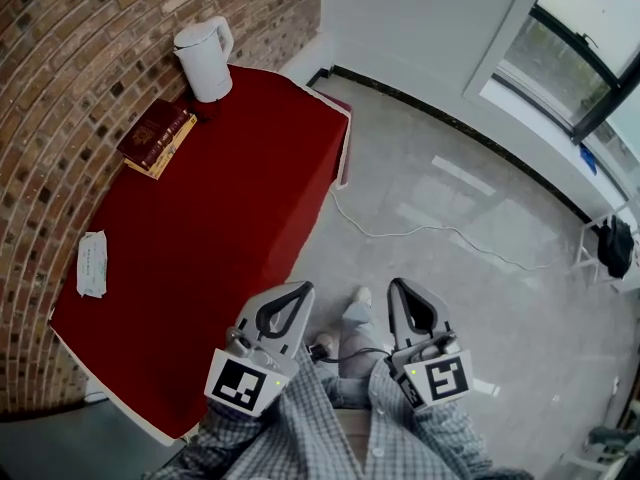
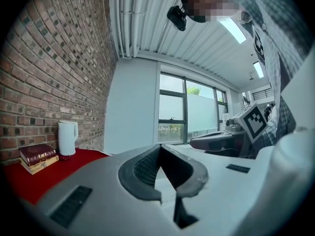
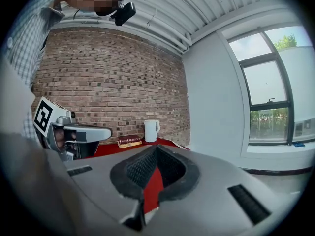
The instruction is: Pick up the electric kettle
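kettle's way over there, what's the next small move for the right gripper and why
Probably carry the right gripper forward over the red table toward the white electric kettle, opening its jaws on the way: the kettle stands at the far corner beside the books, and the gripper is shut, empty, back near the person's body.

Table along wall, wall on its left. Kettle on table's far end, close to wall. Books stacked just beside kettle, nearer side, also by wall. Packet on table's near left part, well apart from books. Floor right of table; cable on it. Window far right. Left gripper at table's near right edge, right gripper beside it over floor, both well apart from kettle.
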### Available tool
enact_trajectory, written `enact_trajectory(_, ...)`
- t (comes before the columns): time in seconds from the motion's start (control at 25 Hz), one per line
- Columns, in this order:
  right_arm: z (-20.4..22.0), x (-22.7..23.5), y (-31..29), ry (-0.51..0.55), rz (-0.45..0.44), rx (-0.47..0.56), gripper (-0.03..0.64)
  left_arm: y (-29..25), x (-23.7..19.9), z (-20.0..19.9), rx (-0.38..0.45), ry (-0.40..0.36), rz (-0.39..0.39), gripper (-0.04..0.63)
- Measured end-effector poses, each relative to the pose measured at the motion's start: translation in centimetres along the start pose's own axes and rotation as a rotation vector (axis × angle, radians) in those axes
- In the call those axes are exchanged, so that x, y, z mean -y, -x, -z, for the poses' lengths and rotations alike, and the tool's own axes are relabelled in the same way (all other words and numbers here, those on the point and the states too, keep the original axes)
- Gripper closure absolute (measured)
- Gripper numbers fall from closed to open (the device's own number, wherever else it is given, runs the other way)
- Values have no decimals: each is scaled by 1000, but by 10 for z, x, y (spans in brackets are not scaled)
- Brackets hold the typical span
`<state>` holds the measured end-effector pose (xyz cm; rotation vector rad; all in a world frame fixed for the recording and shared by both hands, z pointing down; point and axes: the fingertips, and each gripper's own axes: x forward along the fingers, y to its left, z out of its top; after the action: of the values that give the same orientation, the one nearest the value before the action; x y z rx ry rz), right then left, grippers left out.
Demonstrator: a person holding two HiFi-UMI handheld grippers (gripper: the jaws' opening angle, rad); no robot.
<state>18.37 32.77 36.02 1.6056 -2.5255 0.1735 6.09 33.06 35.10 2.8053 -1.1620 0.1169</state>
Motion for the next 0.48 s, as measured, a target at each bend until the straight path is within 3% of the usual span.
enact_trajectory(0.48,-4,55,-44,-3,-73,-4,611,-66,-20,-10,-7,7,-65,591)
